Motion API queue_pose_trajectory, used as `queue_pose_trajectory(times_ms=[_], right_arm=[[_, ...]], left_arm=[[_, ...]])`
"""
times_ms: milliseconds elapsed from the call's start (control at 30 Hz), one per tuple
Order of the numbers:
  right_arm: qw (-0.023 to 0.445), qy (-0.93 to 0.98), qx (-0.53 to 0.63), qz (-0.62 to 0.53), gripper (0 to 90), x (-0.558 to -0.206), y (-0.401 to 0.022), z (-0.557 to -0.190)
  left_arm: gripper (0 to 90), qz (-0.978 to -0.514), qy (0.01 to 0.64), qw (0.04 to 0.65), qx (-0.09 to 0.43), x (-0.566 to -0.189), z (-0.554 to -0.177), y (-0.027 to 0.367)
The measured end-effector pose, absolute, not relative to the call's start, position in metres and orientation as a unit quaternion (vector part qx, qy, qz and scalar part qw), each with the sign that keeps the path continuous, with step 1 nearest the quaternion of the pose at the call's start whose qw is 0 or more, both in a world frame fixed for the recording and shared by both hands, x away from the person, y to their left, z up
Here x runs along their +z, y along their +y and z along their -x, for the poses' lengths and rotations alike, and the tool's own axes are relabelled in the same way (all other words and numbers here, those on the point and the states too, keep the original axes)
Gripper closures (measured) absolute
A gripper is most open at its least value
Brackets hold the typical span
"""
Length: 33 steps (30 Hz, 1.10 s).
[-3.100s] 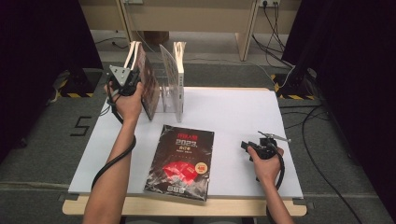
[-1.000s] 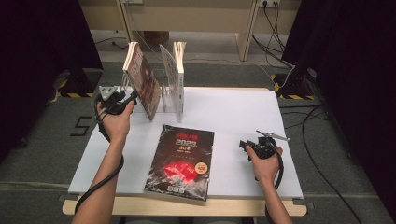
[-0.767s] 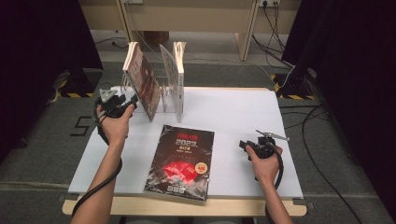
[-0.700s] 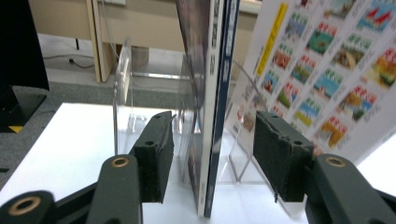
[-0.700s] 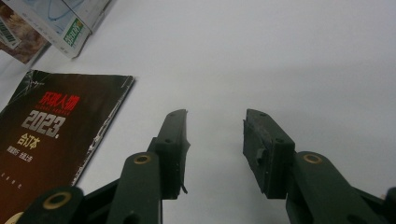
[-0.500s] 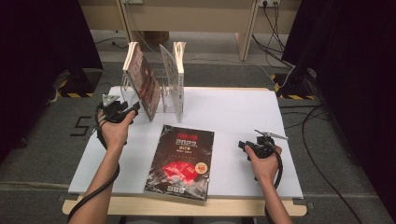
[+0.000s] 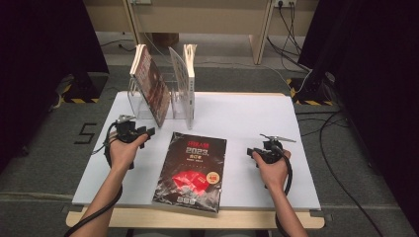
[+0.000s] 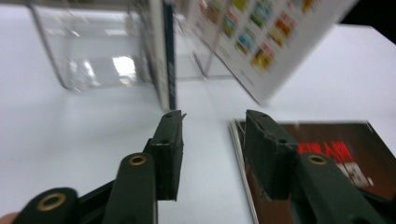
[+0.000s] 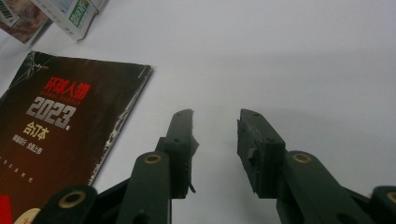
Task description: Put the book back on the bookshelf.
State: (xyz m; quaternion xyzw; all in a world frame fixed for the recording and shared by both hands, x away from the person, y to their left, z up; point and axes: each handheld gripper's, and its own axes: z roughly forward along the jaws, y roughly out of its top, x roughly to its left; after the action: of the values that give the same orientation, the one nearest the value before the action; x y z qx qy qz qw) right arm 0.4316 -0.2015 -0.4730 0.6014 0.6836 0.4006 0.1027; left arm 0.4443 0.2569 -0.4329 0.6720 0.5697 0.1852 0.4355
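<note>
Your left gripper [image 7: 146, 131] sits left of centre in the high view, its black jaws parted with nothing between them; they have just been closing. In the left gripper view the same left gripper [image 8: 212, 128] points along bare white tabletop, with only the table surface showing in the gap. Just to the right of its right jaw in that view lies the corner of the dark glossy magazine with red artwork and white "2023" lettering [image 8: 322, 144], close beside the jaw but not pressed by it.

Your right gripper [image 7: 253, 152] rests at the right of centre in the high view, in your right hand [image 7: 273, 165]. Its jaws have also just been closing, and stand apart and empty; the right gripper view shows the right gripper [image 9: 215, 122] over bare table, the magazine [image 9: 56, 126] lying flat well to its left.

In the high view the magazine [image 7: 192, 170] lies flat at the lower middle of the white table [image 7: 247, 113], between your two hands. Your left hand [image 7: 123, 150] is near its upper left corner.

Beyond, in the upper left of the high view, a clear acrylic book rack [image 7: 136, 101] holds a reddish-brown book leaning to the left [image 7: 150, 86] and a white-covered book standing almost upright [image 7: 185, 84].
</note>
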Motion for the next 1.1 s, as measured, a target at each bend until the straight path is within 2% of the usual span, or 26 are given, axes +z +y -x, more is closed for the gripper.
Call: queue_pose_trajectory(times_ms=[233,433,500,633,833,1100], right_arm=[[0.089,0.693,0.382,-0.605,68.5,-0.468,-0.183,-0.442],[0.082,0.714,0.352,-0.599,77.8,-0.47,-0.165,-0.451],[0.077,0.718,0.347,-0.598,79.0,-0.472,-0.16,-0.454],[0.073,0.719,0.344,-0.6,79.0,-0.473,-0.151,-0.46],[0.072,0.725,0.341,-0.594,78.6,-0.474,-0.14,-0.466],[0.067,0.722,0.347,-0.595,74.9,-0.473,-0.129,-0.473]], left_arm=[[62.4,-0.693,0.563,0.43,0.129,-0.456,-0.43,0.247],[67.9,-0.703,0.557,0.425,0.119,-0.468,-0.422,0.241],[72.5,-0.704,0.558,0.425,0.112,-0.471,-0.421,0.24],[75.6,-0.714,0.555,0.417,0.096,-0.475,-0.421,0.237],[76.0,-0.709,0.56,0.421,0.086,-0.476,-0.42,0.237],[71.9,-0.707,0.559,0.427,0.066,-0.476,-0.416,0.233]])
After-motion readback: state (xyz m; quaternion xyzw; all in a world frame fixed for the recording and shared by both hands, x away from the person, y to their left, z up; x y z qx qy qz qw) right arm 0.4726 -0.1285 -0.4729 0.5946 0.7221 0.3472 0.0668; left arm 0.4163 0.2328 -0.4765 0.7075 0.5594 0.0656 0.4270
